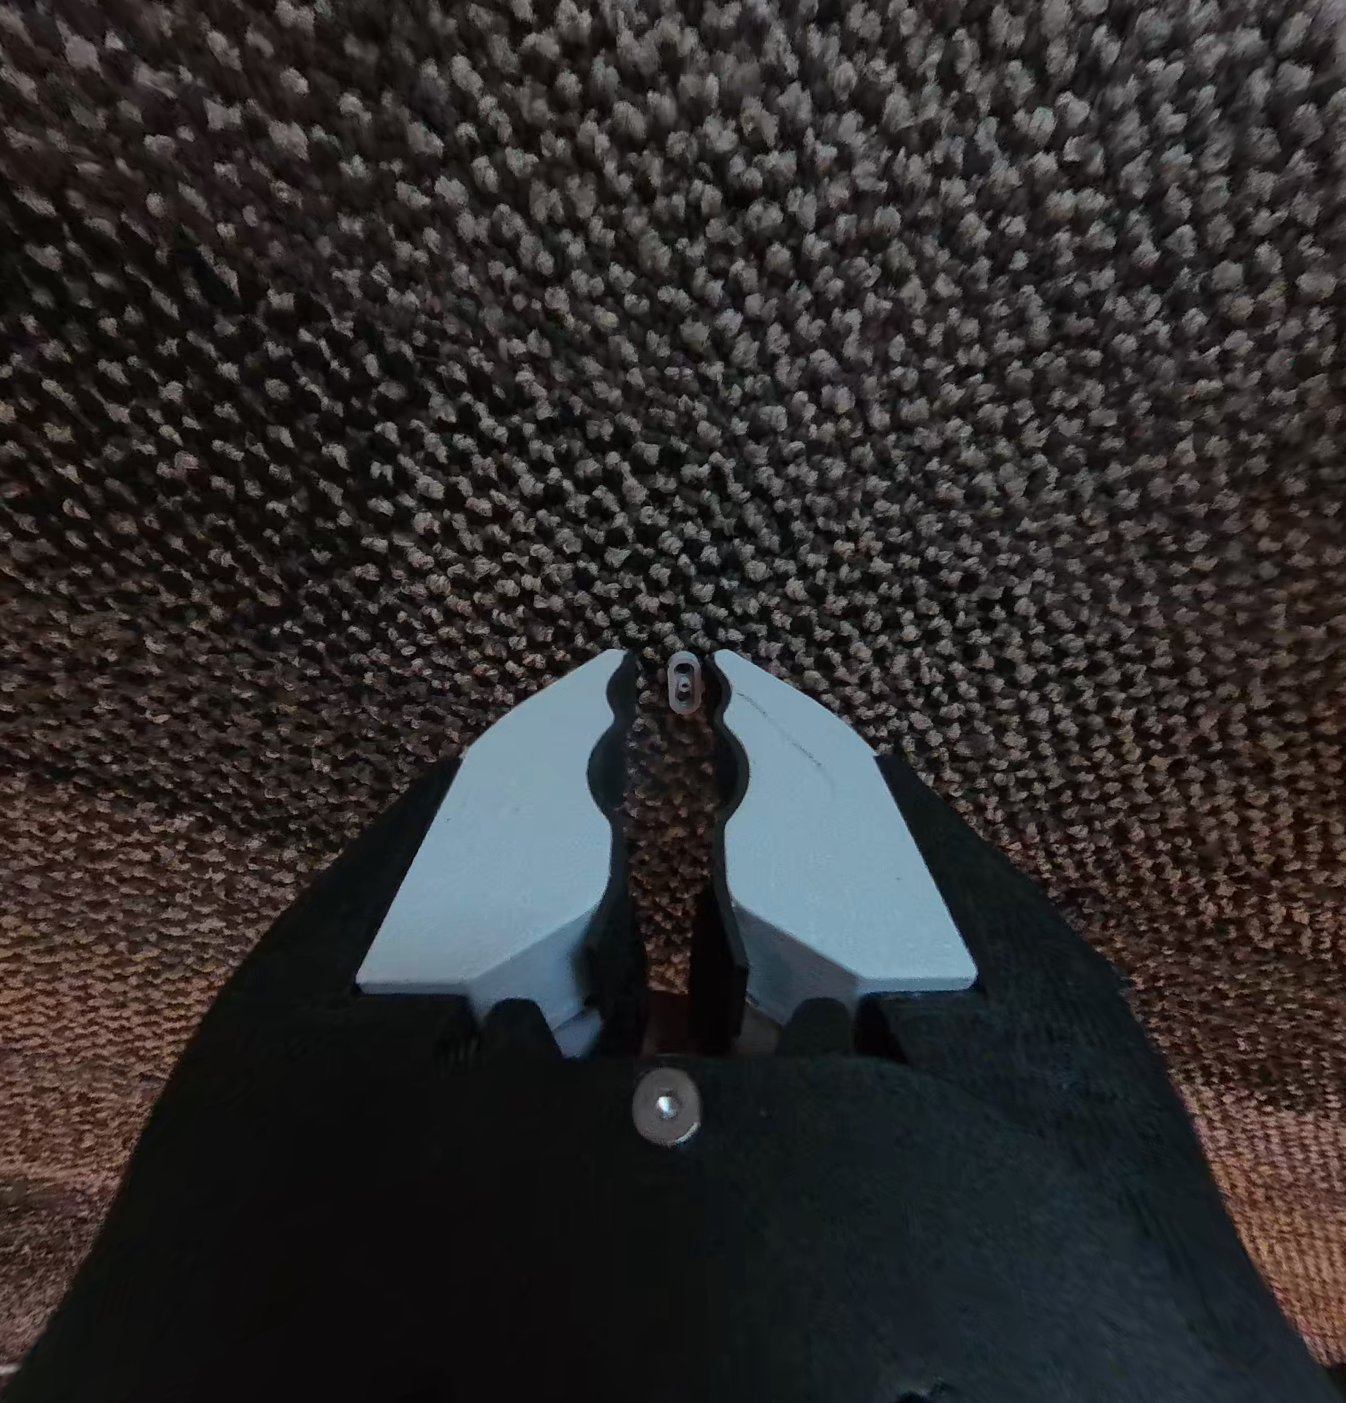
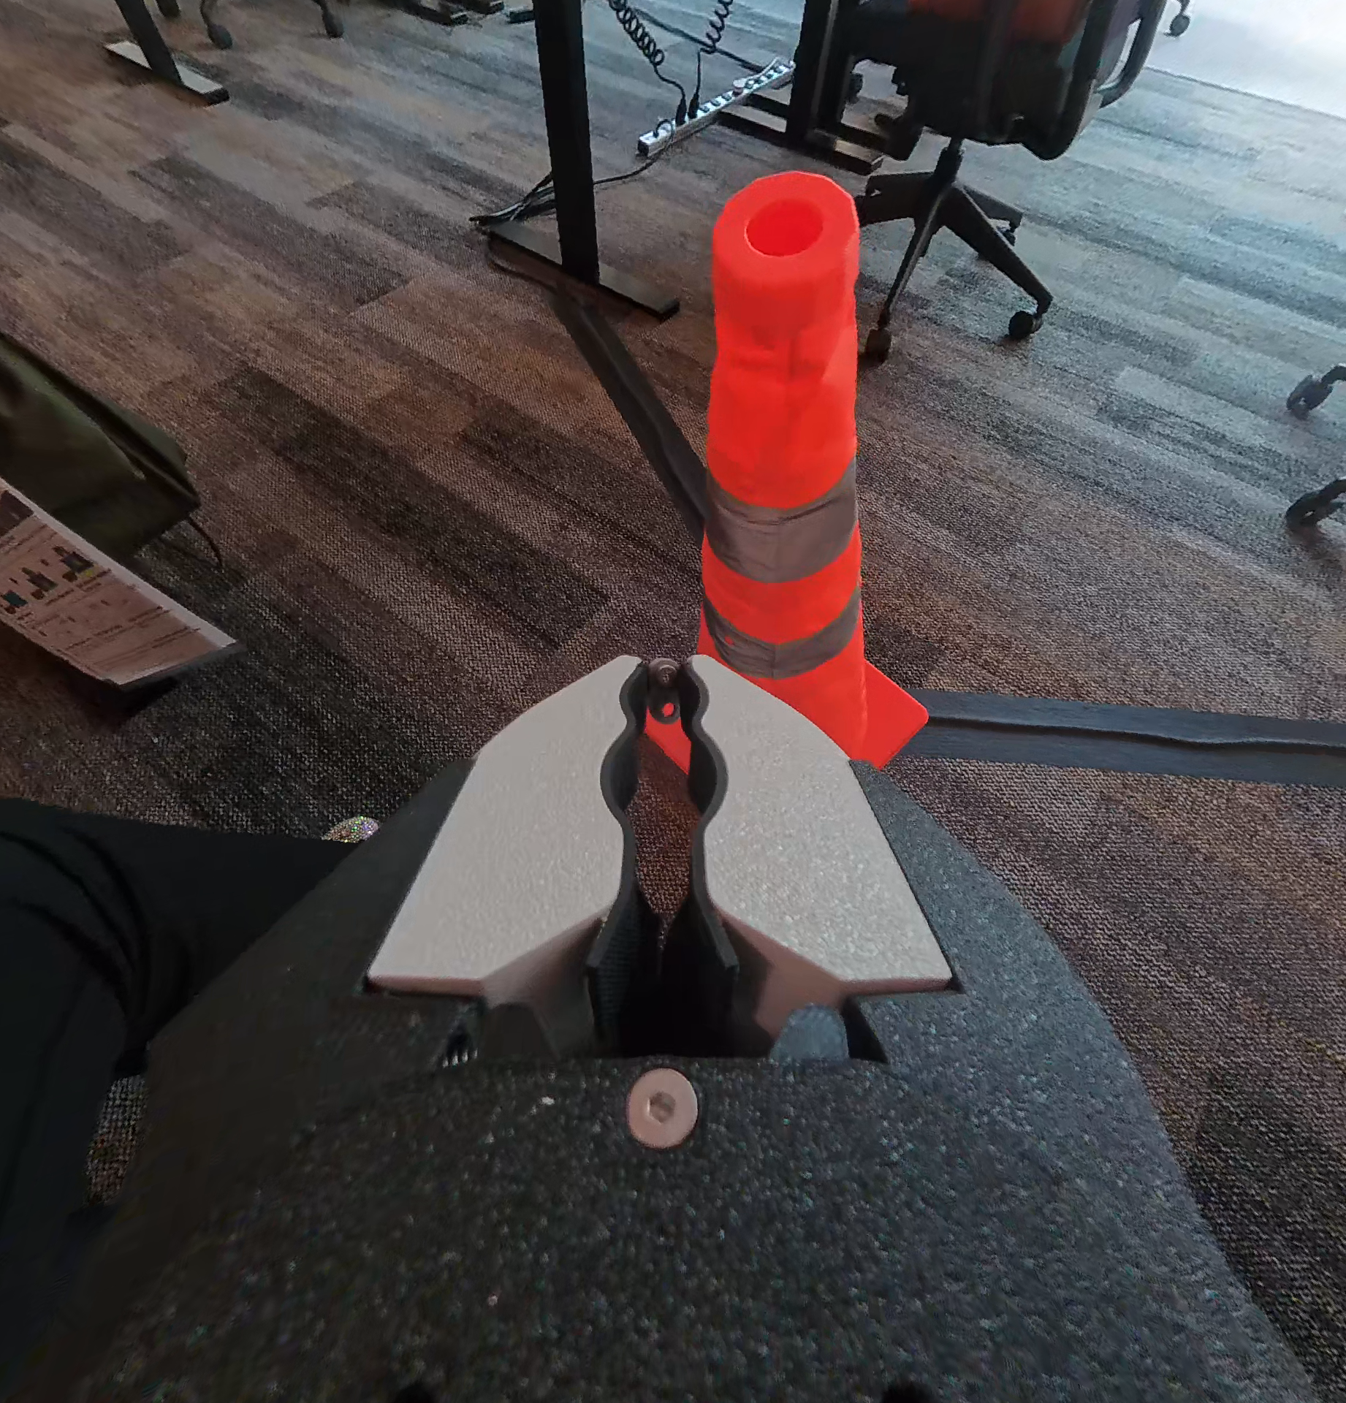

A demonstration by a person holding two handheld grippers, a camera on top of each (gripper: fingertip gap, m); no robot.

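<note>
In the left wrist view my left gripper [image 1: 671, 662] hovers very close over brown looped carpet [image 1: 655, 342]. Its fingers stand apart. A small grey oval plastic piece [image 1: 683, 678] with a slot sits between the fingertips, with a gap on each side, nearer the right finger. In the right wrist view my right gripper [image 2: 664, 668] is shut on a small dark tab with a hole [image 2: 664, 692], pinched at the very fingertips. Just behind it an orange cone with two grey bands [image 2: 784, 455] stands upright on the carpet, its square base [image 2: 882, 721] to the right of the fingertips.
A black floor strip [image 2: 1148, 733] runs right from the cone's base. Black desk legs [image 2: 567, 152], a power strip [image 2: 712, 106] and an office chair [image 2: 958, 197] stand behind. A printed board [image 2: 70, 592] and a dark bag [image 2: 62, 455] are at left. A person's dark-clothed limb [image 2: 85, 949] is at lower left. Across from one pair of fingers to the other is roughly 95 cm.
</note>
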